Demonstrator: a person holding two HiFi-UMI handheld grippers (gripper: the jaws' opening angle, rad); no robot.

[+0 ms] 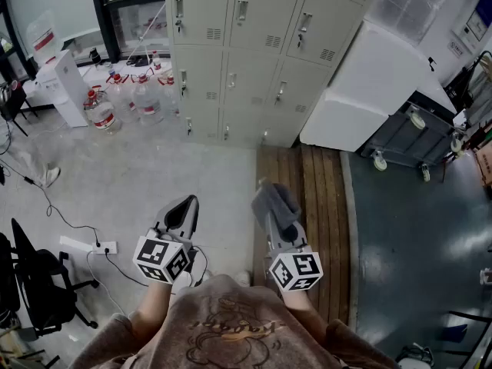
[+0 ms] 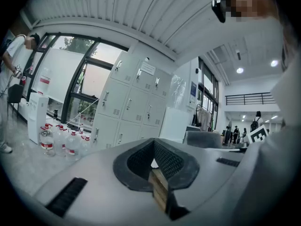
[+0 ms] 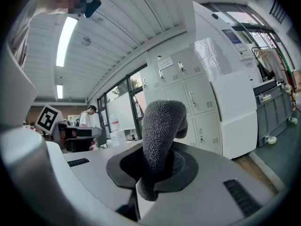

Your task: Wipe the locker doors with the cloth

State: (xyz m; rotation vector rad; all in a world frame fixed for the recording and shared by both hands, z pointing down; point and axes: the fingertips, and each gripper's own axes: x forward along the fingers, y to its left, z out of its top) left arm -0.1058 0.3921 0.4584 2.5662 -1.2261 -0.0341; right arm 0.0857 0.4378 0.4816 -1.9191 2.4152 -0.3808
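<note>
Cloth [image 3: 160, 135] — between right gripper [image 3: 156, 169] fingers [image 3: 186, 169]

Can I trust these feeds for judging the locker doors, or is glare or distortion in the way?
Head view: lockers evenly lit and sharp, slight bending at the edges. Left gripper view: heavy fisheye, dark corners, lockers small beside bright windows. Right gripper view: cloth in the right claw is crisp but blocks the middle; ceiling light blown out.
</note>
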